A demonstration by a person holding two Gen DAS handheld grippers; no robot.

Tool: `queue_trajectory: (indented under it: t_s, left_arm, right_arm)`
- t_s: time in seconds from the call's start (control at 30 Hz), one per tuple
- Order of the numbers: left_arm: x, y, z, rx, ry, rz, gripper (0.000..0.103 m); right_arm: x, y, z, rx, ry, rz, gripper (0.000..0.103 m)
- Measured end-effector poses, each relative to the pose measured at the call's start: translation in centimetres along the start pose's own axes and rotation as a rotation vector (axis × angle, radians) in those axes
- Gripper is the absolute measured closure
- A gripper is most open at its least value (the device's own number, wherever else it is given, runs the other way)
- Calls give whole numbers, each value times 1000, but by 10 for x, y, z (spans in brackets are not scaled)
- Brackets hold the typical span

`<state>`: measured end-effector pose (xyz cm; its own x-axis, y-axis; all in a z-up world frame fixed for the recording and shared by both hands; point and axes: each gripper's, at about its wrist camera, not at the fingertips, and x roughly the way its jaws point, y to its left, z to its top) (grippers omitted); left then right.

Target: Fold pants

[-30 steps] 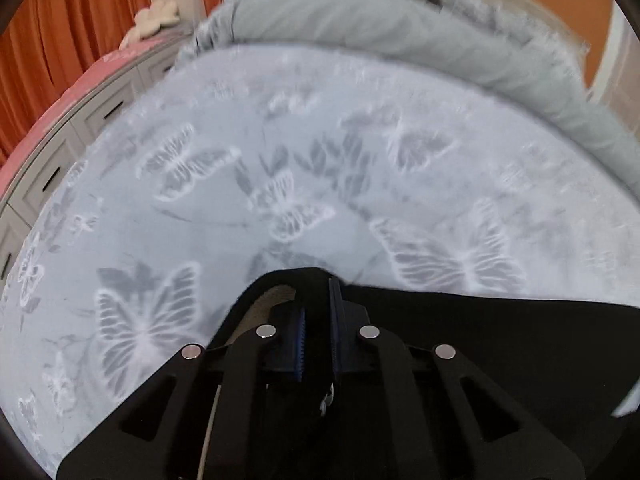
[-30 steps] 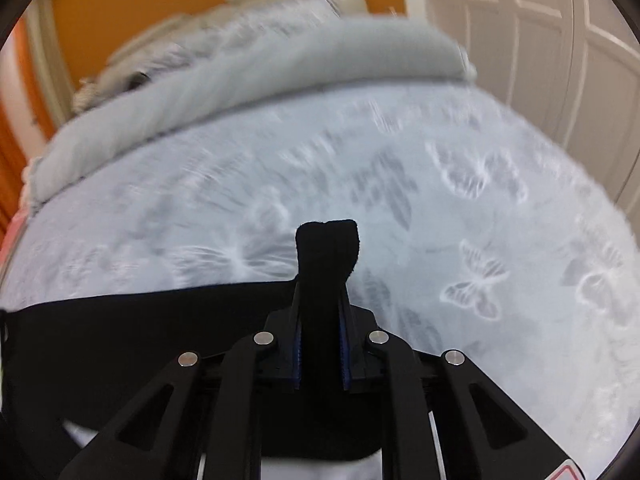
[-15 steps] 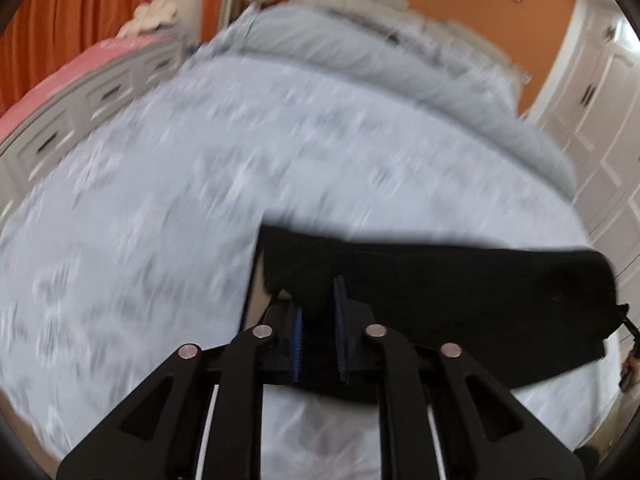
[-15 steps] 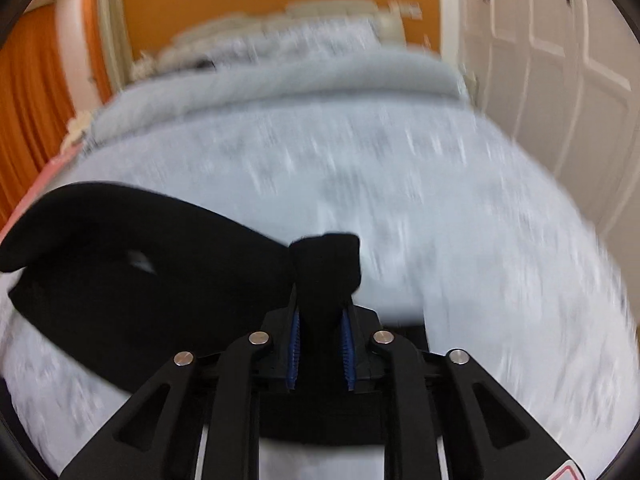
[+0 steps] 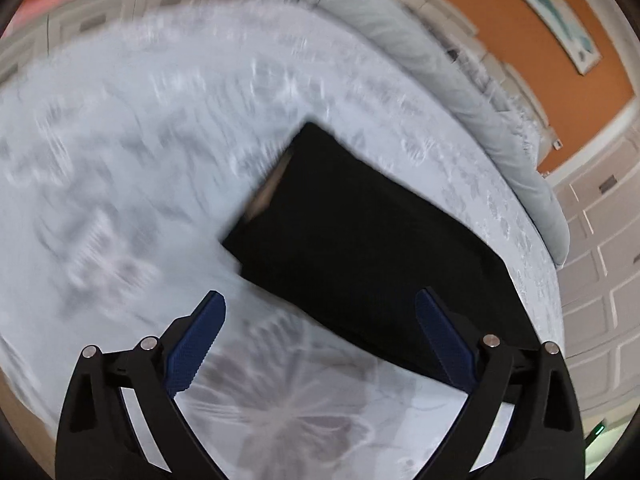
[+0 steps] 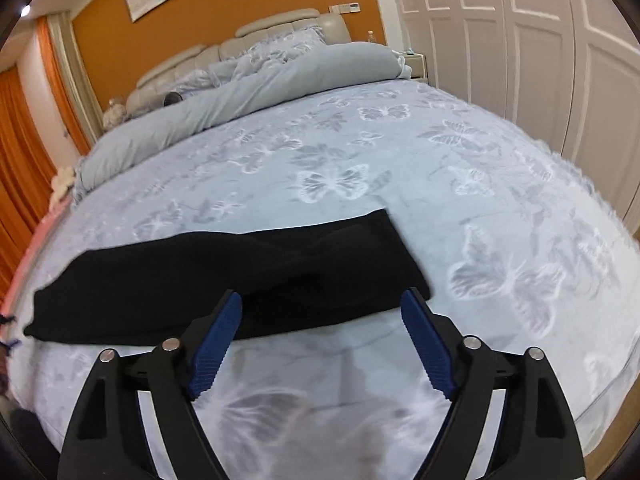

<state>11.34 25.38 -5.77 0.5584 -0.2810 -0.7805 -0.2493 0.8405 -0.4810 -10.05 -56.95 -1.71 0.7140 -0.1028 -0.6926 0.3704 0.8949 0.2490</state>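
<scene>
Both sets of jaws stand wide apart and hold nothing. The left gripper (image 5: 320, 308) hovers over the near edge of the black pants (image 5: 360, 240), its blue pads flanking cloth and bare cover without touching either. The right gripper (image 6: 322, 308) sits just short of the pants (image 6: 224, 276), whose leg end lies between and beyond its pads. The pants lie as a long flat band across the bed (image 6: 360, 160), near its foot. I'd guess they're laid out lengthwise like that so the next fold can bring one end over the other.
</scene>
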Motion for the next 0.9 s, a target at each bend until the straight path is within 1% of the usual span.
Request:
queue_trajectory:
  t_s: [0.03, 0.07, 0.1, 0.13, 0.17, 0.2, 0.23, 0.3, 0.37, 0.4, 0.43, 0.5, 0.53, 0.57, 0.6, 0.63, 0.67, 0.7, 0.73, 0.77, 0.8, 0.83, 0.87, 0.9]
  left_arm:
    - [11, -1, -1, -18, 24, -6, 10]
    - [20, -2, -1, -31, 39, 5, 22]
    - [30, -3, 1, -40, 49, 19, 39]
    - [41, -4, 2, -35, 74, 60, 72]
    - [47, -1, 2, -35, 92, 106, 79]
    - [49, 3, 2, -54, 98, 102, 81]
    - [46, 9, 2, -84, 100, 76, 82]
    - [38, 14, 3, -99, 101, 39, 82]
    - [30, 7, 0, -42, 98, 36, 77]
    - [23, 0, -3, -5, 83, 56, 75]
    - [13, -8, -6, 20, 58, 81, 74]
    - [-10, -21, -12, 64, -2, 105, 75]
    - [-25, -36, -15, 100, -42, 109, 73]
    - [-34, -47, -20, 126, -67, 106, 67]
    - [-44, -64, -23, 163, -89, 89, 64]
    - [-47, -77, -24, 186, -101, 85, 63]
    - [-49, -87, -22, 206, -111, 80, 62]
    - [-51, -101, -24, 237, -119, 68, 62]
    - [-51, -118, -28, 277, -122, 54, 56]
    - [-48, -125, -30, 295, -119, 45, 47]
    - [-41, -136, -31, 319, -112, 32, 44]
    - [-31, -147, -36, 344, -100, 20, 41]
    - [-29, -150, -43, 355, -92, 13, 41]
    - [-18, -156, -48, 369, -76, 14, 41]
  right_arm:
    - [2, 3, -3, 12, 4, 3, 23]
    - [6, 5, -5, 29, 11, -2, 23]
    - [9, 6, -7, 43, 18, -7, 23]
    - [11, 4, -9, 57, 22, -10, 23]
    - [13, 1, -10, 77, 26, -14, 23]
    - [13, -2, -11, 92, 28, -18, 23]
    - [14, -4, -11, 110, 28, -19, 23]
    - [13, -13, -7, 172, 22, 25, 23]
    - [15, -21, 1, 248, 17, 86, 22]
    - [18, -24, 3, 284, 23, 115, 15]
    - [26, -30, 6, 339, 50, 156, 15]
    - [47, -38, 10, 426, 113, 198, 16]
    - [60, -39, 13, 445, 139, 204, 21]
    - [70, -34, 20, 416, 153, 203, 67]
    - [73, -29, 29, 385, 152, 184, 88]
    - [63, -22, 41, 346, 77, 152, 89]
    - [43, -12, 55, 295, -38, 186, 90]
    - [26, -4, 62, 248, -120, 203, 91]
    - [11, 4, 67, 191, -186, 193, 91]
    - [7, 7, 67, 131, -209, 146, 90]
    - [14, 3, 64, 106, -190, 93, 76]
    - [33, -8, 58, 112, -120, 27, 68]
    - [54, -25, 47, 153, -38, -29, 62]
    - [77, -48, 30, 223, 58, -104, 62]
